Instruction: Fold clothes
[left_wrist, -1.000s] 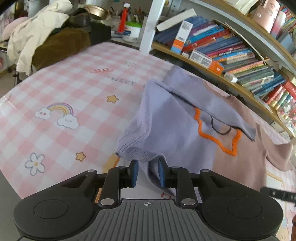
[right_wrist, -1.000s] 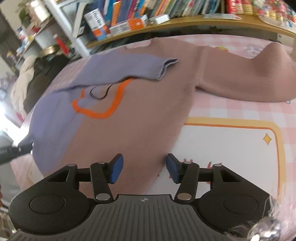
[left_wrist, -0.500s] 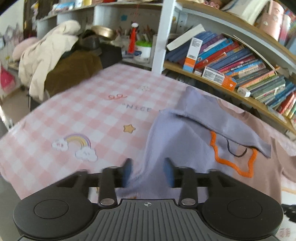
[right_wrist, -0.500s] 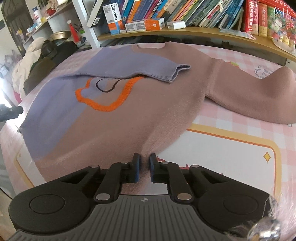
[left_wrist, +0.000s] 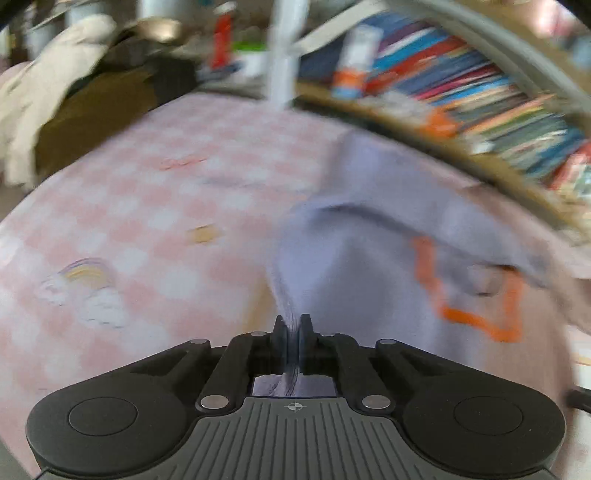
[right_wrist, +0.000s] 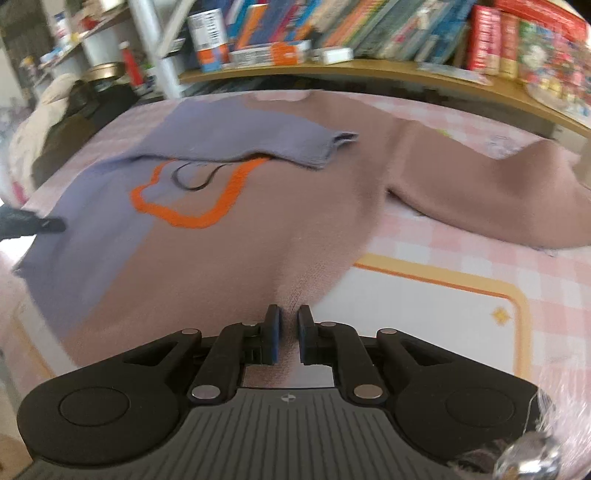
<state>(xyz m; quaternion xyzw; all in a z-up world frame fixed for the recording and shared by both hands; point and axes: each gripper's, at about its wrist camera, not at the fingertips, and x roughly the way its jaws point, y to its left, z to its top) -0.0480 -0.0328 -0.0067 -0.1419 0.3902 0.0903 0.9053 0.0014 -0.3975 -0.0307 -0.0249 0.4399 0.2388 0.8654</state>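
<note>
A sweater, half lilac and half dusty pink with an orange outline on the chest, lies on the pink checked table cover (right_wrist: 461, 122). The lilac sleeve (right_wrist: 266, 140) is folded across the chest; the pink sleeve (right_wrist: 498, 199) stretches to the right. My left gripper (left_wrist: 293, 328) is shut on the lilac bottom hem (left_wrist: 347, 266); that view is blurred. My right gripper (right_wrist: 287, 325) is shut on the pink bottom hem (right_wrist: 258, 266), which rises in a ridge to the pads. The left gripper also shows at the left edge of the right wrist view (right_wrist: 33, 225).
A bookshelf (right_wrist: 369, 66) full of books runs along the far edge of the table. A pile of cream and brown clothes (left_wrist: 62, 99) sits at the far left. A white panel with an orange border (right_wrist: 436, 314) lies on the cover at the right.
My left gripper opened, then shut on the lilac hem, and is moving fast. My right gripper shut on the pink hem half a second ago and still holds it, slightly lifted.
</note>
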